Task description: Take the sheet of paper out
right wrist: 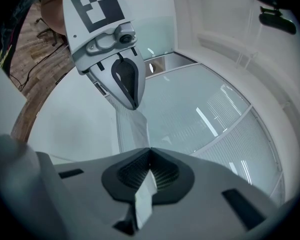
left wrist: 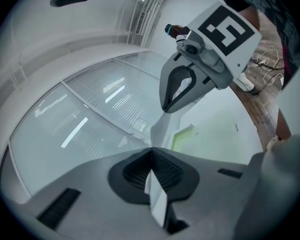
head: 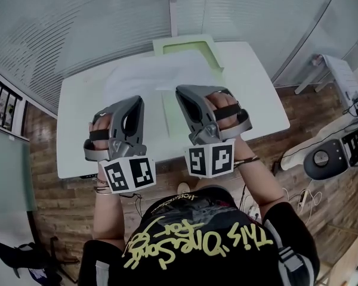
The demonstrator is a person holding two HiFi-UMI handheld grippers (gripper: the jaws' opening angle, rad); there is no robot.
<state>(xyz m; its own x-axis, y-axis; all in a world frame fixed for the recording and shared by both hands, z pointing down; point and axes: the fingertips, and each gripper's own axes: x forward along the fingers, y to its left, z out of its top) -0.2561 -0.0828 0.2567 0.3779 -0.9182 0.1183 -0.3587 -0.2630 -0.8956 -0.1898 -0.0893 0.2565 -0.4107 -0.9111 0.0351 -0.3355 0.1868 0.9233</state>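
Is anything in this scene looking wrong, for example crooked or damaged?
Only the sheet of paper: the left gripper and the right gripper are both shut on it, and it looks creased and bowed between them, not flat. The green folder lies on the table; nothing is spilled.

Folder on table, from middle to far edge. Sheet up over table, across folder's left part (partly hiding it). Left gripper on sheet's near-left edge, right gripper beside it, near-right.
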